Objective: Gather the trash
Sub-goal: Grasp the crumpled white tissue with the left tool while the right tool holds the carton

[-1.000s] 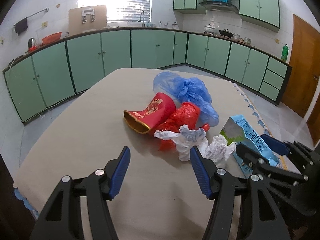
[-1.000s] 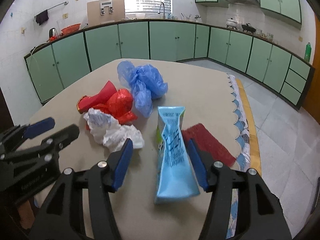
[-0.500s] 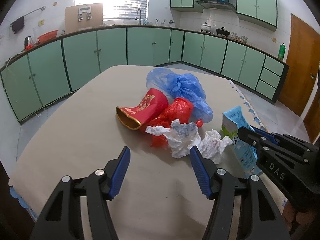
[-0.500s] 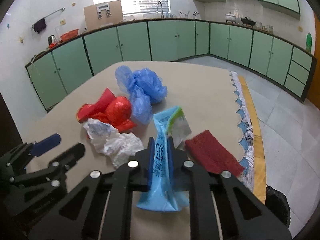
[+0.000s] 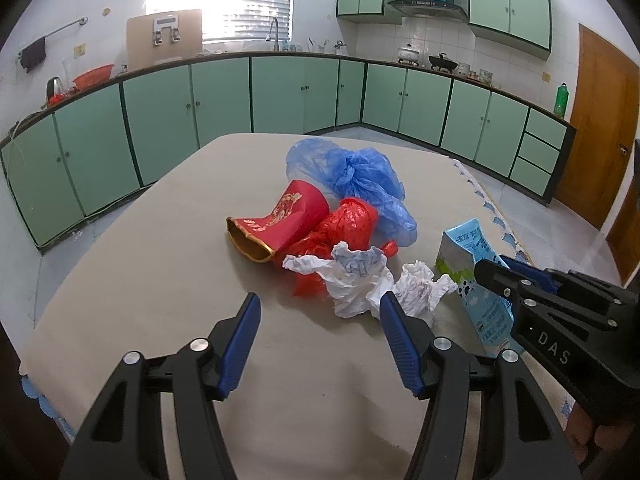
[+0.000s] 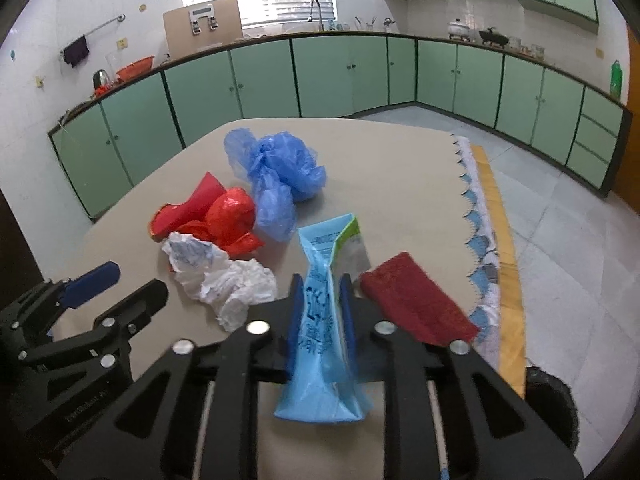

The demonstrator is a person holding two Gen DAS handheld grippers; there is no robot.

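Note:
My right gripper (image 6: 320, 300) is shut on a light blue milk carton (image 6: 320, 340), squeezing its middle and holding it above the beige table (image 6: 392, 184). The carton also shows in the left wrist view (image 5: 472, 276). My left gripper (image 5: 320, 316) is open and empty, just short of two crumpled white papers (image 5: 360, 280). Behind them lie a red plastic bag (image 5: 344, 224), a red paper cup (image 5: 280, 220) on its side and a blue plastic bag (image 5: 356, 176).
A dark red cloth (image 6: 416, 300) lies on the table near its right edge. A black bin (image 6: 552, 404) stands on the floor at the lower right. Green cabinets (image 5: 280, 96) line the walls. The table's scalloped edge (image 6: 480, 232) runs along the right.
My right gripper closed on the milk carton and lifted it off the table. My left gripper stayed open and shifted only slightly.

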